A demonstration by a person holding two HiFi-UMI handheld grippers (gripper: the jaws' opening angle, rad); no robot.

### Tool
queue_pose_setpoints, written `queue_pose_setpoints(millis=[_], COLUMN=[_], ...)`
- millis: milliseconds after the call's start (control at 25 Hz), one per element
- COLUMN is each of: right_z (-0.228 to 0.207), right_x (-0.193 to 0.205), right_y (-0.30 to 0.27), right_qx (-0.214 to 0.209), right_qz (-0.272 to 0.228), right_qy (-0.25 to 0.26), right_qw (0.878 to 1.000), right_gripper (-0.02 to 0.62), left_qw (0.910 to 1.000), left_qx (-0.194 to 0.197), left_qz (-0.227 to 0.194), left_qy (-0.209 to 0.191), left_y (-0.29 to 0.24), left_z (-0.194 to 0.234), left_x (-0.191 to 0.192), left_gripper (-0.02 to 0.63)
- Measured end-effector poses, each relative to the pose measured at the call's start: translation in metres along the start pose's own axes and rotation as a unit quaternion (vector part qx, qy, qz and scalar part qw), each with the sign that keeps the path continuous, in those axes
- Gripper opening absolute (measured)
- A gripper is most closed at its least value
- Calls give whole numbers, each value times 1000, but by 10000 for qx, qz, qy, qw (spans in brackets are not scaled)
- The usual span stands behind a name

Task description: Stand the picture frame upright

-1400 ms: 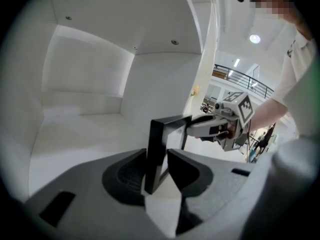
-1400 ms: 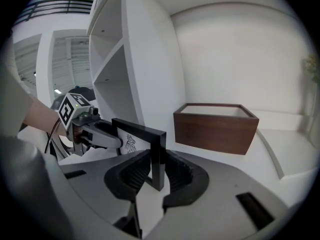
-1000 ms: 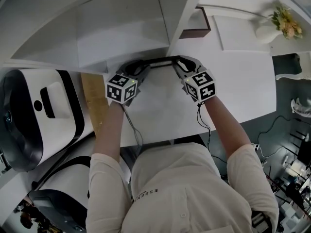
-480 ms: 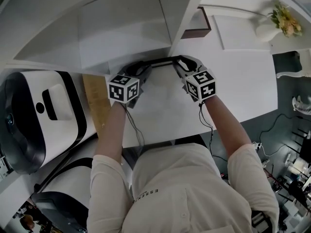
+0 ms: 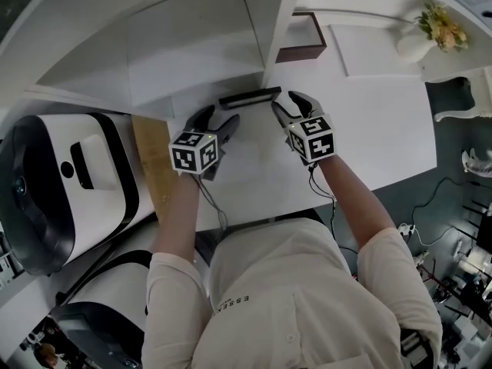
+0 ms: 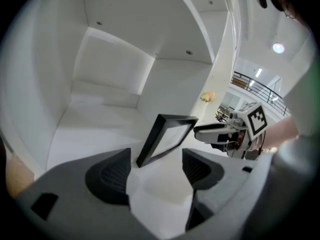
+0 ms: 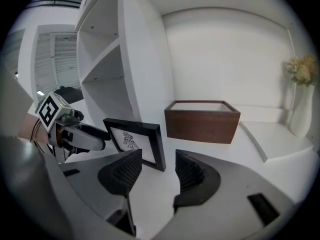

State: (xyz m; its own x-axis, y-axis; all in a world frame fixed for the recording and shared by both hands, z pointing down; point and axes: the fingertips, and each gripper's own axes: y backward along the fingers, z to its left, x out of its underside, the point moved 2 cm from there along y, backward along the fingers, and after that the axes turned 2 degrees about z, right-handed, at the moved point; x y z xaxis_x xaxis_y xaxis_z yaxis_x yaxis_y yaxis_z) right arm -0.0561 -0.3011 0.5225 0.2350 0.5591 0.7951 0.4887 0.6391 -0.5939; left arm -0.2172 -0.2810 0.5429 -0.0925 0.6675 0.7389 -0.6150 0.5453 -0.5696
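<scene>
Picture frame (image 5: 250,96): stands upright on its long edge on the white counter (image 5: 369,121), at the foot of the shelf divider (image 5: 277,21), its printed face towards the person.
Left tool (image 6: 155,166): released; its jaws have just been opening and stand wide apart. The frame's left end sits just ahead of the gap, and neither pad presses on it.
Right tool (image 7: 157,166): released as well; its jaws have just been opening. The frame's right end is just beyond the tips, clear of both pads.
Tools and frame: one tool at each end, the frame between them.
Wooden box (image 7: 202,120): on the counter behind the frame, to its right, apart from it.
Vase (image 5: 415,46): white, holding flowers, at the far right corner, well apart.
</scene>
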Motion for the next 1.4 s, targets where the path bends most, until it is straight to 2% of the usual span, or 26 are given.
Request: queue_pose_setpoints(millis=[120,320,360,400,440,520,600,720,920,1120,1280,1400], right_z=[10,21,21,21,21,24,30,37,46,48,44,42], right_x=[-3,-15,-20,-25,-30,-36,-41,-49,-69,-76,-76,-76], right_y=[11,44,53,61,69,84,98,116,147,171,177,178], right_qx=[-19,-180,-157,-102,-54,-64,-191,-433,-670,-640,-661,-725], right_qz=[-33,-343,-460,-573,-667,-800,-908,-1058,-1492,-1769,-1862,-1941], right_qy=[-24,-33,-50,-50,-18,122,307,499,766,955,889,820], right_qw=[10000,9992,9988,9983,9978,9967,9952,9922,9835,9775,9762,9749], right_gripper=[202,189,152,87,57,40,28,17,15,15,15,15], left_qw=[9994,9961,9951,9941,9929,9897,9858,9800,9746,9745,9693,9704], left_qx=[-197,-326,-337,-366,-421,-584,-769,-1000,-1002,-227,-456,-551], left_qz=[-245,-534,-609,-691,-777,-934,-1065,-1301,-1566,-1780,-1750,-1776], left_qy=[-137,-627,-699,-754,-800,-911,-1044,-1122,-1246,-1344,-1666,-1544], left_y=[18,49,54,59,65,77,88,104,125,139,141,142], left_z=[-10,-47,-55,-61,-66,-75,-83,-94,-116,-153,-158,-154], left_x=[-4,-16,-18,-21,-23,-26,-30,-41,-58,-68,-72,-73], left_gripper=[302,295,278,270,248,169,122,3,2,2,3,3])
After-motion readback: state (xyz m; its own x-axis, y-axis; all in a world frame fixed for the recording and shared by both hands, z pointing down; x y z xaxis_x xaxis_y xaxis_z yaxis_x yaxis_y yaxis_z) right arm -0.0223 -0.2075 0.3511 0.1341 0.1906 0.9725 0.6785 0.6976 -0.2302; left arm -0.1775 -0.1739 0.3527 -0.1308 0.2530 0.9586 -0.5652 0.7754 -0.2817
